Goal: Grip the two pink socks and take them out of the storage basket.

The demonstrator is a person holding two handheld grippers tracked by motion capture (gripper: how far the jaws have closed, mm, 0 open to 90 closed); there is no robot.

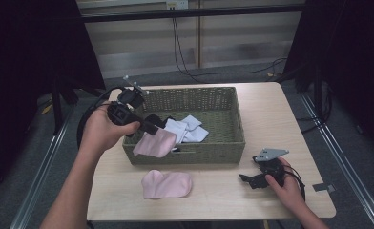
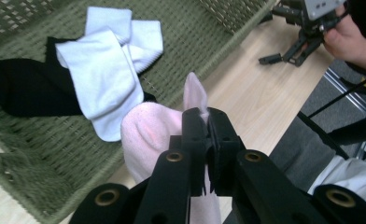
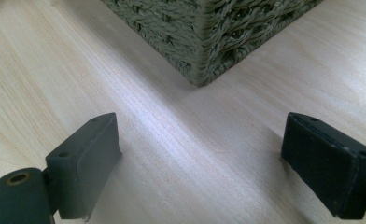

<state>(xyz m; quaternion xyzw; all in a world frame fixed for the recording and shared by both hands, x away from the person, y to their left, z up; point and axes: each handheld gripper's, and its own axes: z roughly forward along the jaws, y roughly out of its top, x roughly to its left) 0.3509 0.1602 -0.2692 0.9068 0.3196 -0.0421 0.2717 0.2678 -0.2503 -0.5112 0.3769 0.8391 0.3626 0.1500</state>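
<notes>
We saw a pale pink sock (image 1: 155, 143) hanging over the front left rim of a green woven basket (image 1: 233, 119), its soft fabric bunched at the top where it was pinched and its rounded end drooping down the basket's outer wall. In the left gripper view, this sock (image 2: 146, 135) showed a fuzzy, slightly ribbed surface, with a small flap standing up above the pinch. A second pink sock (image 1: 167, 184), matching in colour, lay flat on the wooden tabletop just in front of the basket, folded over into a rounded, mitten-like shape, apart from the first.
</notes>
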